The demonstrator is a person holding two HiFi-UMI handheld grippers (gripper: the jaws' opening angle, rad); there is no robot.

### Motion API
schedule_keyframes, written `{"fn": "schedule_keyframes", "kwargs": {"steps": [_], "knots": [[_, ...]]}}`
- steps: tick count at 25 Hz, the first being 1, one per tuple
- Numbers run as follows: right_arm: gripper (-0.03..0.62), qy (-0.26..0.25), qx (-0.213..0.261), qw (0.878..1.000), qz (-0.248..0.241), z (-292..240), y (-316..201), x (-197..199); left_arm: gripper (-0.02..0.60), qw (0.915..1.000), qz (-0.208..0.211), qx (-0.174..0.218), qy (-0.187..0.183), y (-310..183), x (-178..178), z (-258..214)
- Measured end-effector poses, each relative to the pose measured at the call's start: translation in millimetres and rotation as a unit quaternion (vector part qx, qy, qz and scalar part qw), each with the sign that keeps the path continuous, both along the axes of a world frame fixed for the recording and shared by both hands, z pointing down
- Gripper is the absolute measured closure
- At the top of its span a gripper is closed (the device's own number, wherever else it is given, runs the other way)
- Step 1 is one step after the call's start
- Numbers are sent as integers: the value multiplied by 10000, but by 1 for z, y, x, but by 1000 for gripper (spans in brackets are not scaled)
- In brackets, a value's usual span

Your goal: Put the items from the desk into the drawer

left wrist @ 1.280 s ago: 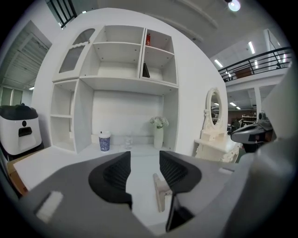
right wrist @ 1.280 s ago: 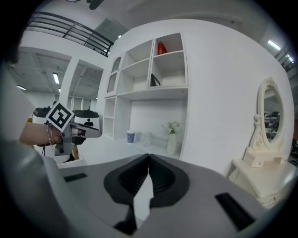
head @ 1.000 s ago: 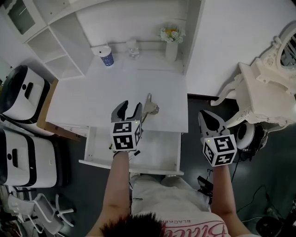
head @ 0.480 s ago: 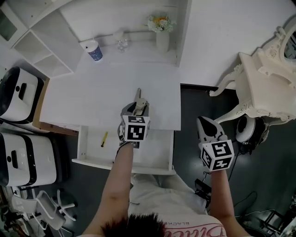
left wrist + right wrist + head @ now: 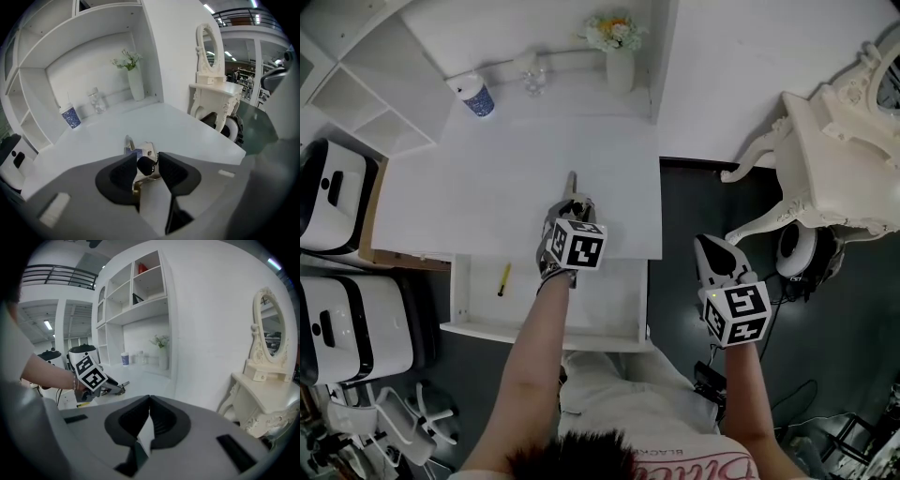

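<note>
A small metal tool (image 5: 571,185) with a black knob and a long handle lies on the white desk (image 5: 487,187) near its front edge. My left gripper (image 5: 570,208) is over it, and in the left gripper view both jaws press on the black knob of the tool (image 5: 149,151), so the left gripper (image 5: 146,166) is shut on it. Below the desk edge the drawer (image 5: 544,336) stands open, with a yellow pen (image 5: 502,279) inside at its left. My right gripper (image 5: 713,247) hangs off the desk's right side over the dark floor, shut and empty (image 5: 149,401).
A blue patterned cup (image 5: 476,95), a glass (image 5: 532,80) and a vase of flowers (image 5: 617,56) stand at the back of the desk. White appliances (image 5: 333,187) stand at the left, and an ornate white dressing table (image 5: 834,159) at the right.
My left gripper was open just left of the tool; it has moved onto the tool and shut on its knob. The right gripper has stayed beside the drawer.
</note>
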State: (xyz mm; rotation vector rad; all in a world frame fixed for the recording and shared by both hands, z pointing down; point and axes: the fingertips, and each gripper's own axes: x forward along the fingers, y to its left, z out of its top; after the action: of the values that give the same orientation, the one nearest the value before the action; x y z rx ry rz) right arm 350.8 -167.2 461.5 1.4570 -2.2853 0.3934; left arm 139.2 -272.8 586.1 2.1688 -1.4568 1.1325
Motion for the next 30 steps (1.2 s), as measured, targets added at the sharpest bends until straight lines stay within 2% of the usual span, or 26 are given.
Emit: {"fn": "schedule_keyframes", "kwargs": {"steps": [1, 3, 6, 8, 13, 17, 25, 30], "knots": [[586, 4, -8, 10000, -4, 0, 0, 0, 443, 10000, 20, -6, 3, 0, 0, 0], [586, 5, -19, 10000, -17, 1, 0, -1, 450, 10000, 47, 4, -21, -1, -1, -3], [586, -9, -20, 10000, -47, 1, 0, -5, 499, 9997, -56, 194, -116, -3, -9, -14], [586, -21, -6, 10000, -86, 0, 0, -10, 545, 9994, -179, 287, 8, -5, -14, -23], [586, -46, 85, 9998, -199, -8, 2, -21, 549, 9979, -309, 221, 525, 2, -22, -37], [586, -75, 246, 9994, -238, -22, 4, -22, 549, 9935, -401, 410, 979, 9, -29, -65], [586, -134, 541, 9977, -377, -46, 13, -27, 549, 9857, -450, 801, 1411, 29, -36, -123], [586, -152, 776, 9965, -288, -64, 24, -28, 549, 9822, -406, 1126, 1449, 39, -42, -151]]}}
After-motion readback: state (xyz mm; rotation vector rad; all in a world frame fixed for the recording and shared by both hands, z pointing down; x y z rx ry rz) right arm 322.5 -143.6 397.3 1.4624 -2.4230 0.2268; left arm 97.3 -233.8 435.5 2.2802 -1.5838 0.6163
